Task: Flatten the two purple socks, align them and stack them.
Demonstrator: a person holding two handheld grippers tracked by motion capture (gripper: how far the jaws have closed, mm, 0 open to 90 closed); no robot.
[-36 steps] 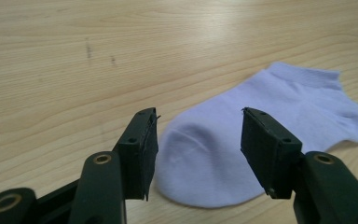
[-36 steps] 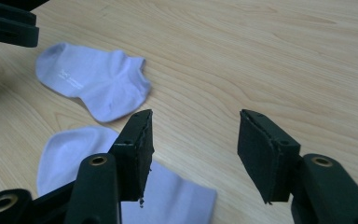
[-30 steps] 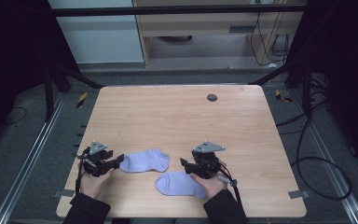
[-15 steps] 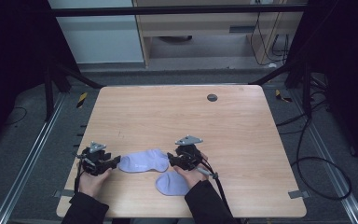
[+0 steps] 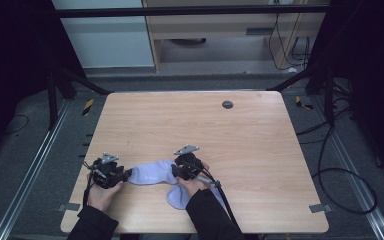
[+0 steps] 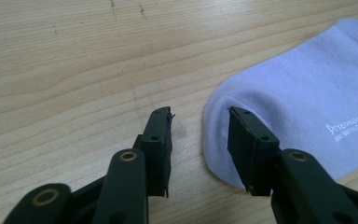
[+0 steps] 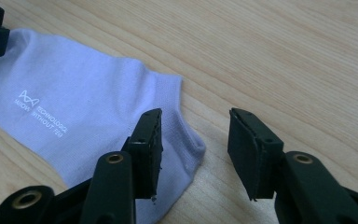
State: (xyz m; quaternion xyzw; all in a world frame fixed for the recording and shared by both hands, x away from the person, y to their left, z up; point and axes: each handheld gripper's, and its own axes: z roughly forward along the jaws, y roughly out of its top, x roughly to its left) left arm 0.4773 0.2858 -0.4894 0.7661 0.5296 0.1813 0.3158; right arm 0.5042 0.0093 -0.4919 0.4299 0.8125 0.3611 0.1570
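My left hand-held gripper [image 6: 199, 126] and right hand-held gripper [image 7: 195, 128], jaws closing but still unclenched, straddle opposite ends of the lilac sock [image 5: 152, 173] (flat on worktop [image 5: 190, 125]).

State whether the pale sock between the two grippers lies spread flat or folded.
Spread flat: the sock lies at full length on the table, its printed side up, one end at each gripper.
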